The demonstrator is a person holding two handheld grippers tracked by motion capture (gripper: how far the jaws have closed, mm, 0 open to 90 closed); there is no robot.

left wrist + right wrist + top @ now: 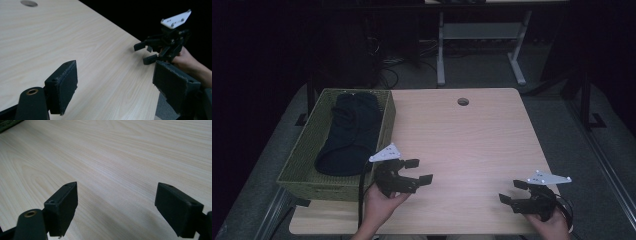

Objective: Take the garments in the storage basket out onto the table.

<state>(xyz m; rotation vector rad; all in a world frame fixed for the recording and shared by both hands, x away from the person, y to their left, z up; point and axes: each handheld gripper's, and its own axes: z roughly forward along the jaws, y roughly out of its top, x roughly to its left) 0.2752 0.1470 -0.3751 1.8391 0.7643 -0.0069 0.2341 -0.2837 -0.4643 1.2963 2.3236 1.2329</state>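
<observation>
Two grippers are held low over the pale wooden table (pixel 472 145). The left gripper (pixel 422 171), at about 7 o'clock on the tabletop, is seen with jaws spread wide and nothing between them. The right gripper (pixel 513 191), at about 5 o'clock, is likewise gaping and empty, with bare wood seen between its pads. A green woven basket (pixel 307 145) is set at 9 o'clock on the table's left edge, with a dark garment (pixel 349 132) lying inside it.
</observation>
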